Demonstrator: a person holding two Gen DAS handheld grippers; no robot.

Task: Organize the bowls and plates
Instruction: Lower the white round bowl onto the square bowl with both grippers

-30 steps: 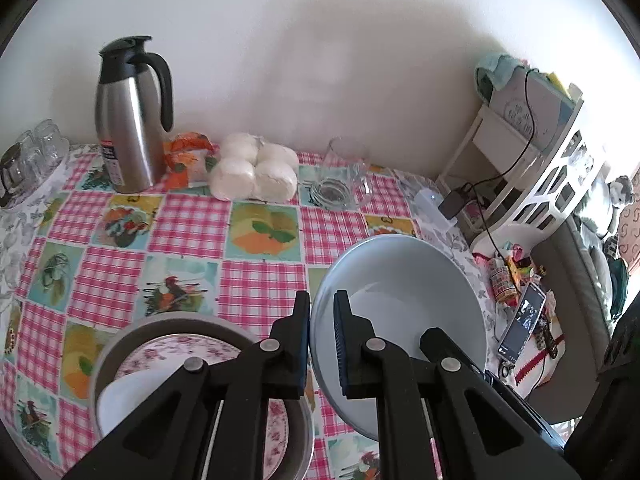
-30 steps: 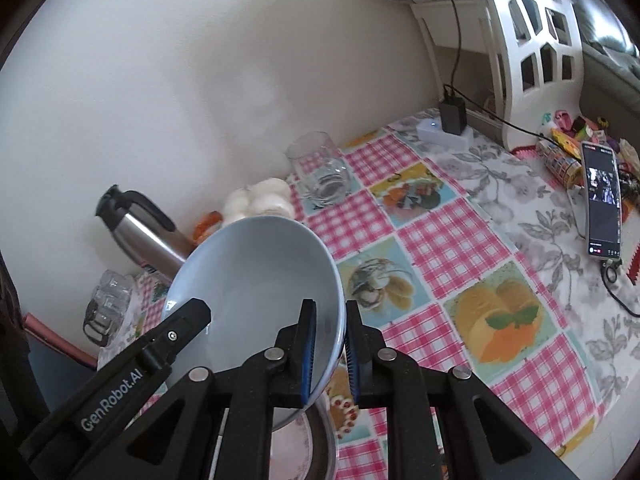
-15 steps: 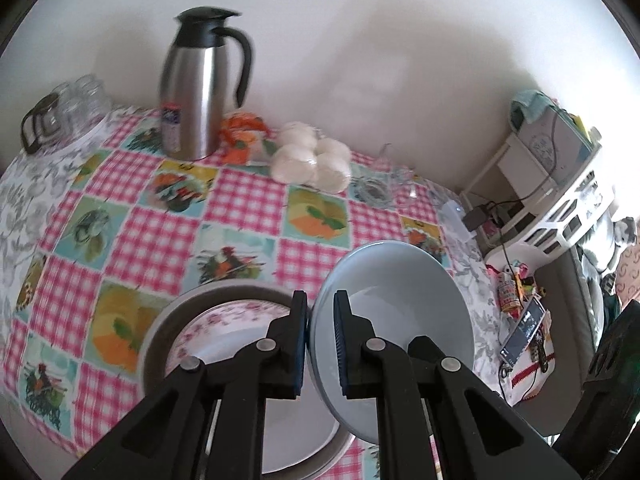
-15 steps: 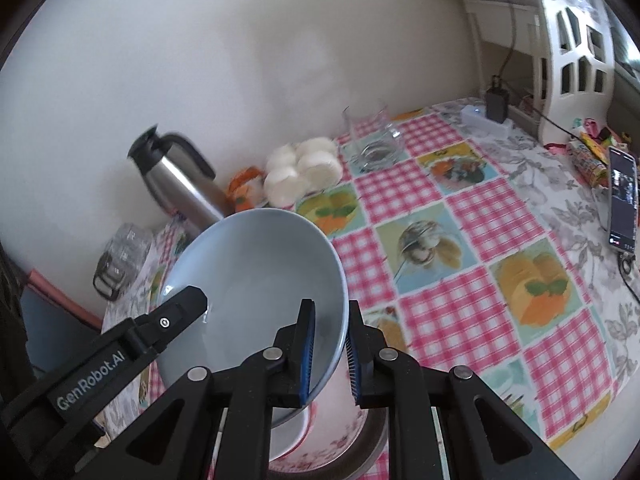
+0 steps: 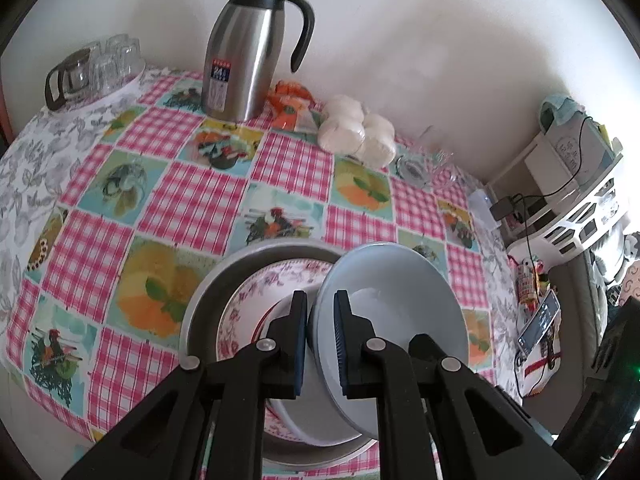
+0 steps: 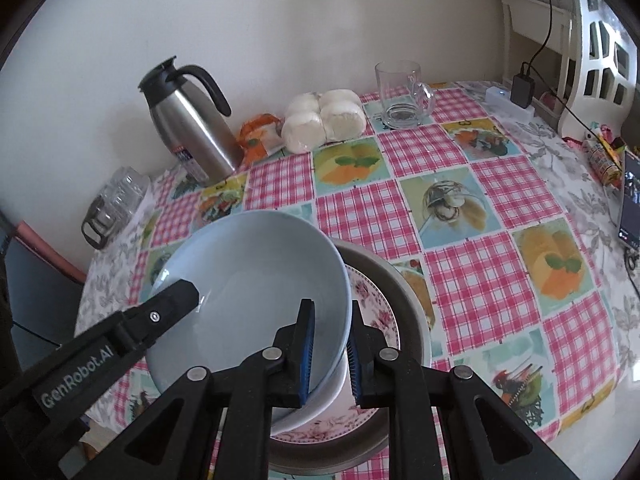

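A pale blue bowl (image 5: 400,292) (image 6: 256,276) is held tilted over a stack on the table. My left gripper (image 5: 321,340) is shut on its left rim. My right gripper (image 6: 330,350) is shut on its right rim. Below it stands a grey metal basin (image 5: 212,292) (image 6: 404,300) holding a pink floral plate (image 5: 248,300) (image 6: 372,304) and a white bowl (image 5: 300,416) (image 6: 332,392). The blue bowl sits just above the white bowl; I cannot tell whether they touch.
On the checked tablecloth at the back stand a steel thermos jug (image 5: 244,52) (image 6: 188,128), an orange packet (image 5: 290,106), wrapped white buns (image 5: 356,136) (image 6: 324,120) and a glass mug (image 6: 402,94). Glasses (image 5: 100,68) stand far left. A white shelf (image 5: 576,200) and a phone (image 5: 538,324) lie right.
Both grippers have carried the blue bowl leftwards and lowered it over the basin, so that it now hangs just above the white bowl. Both grips have stayed shut.
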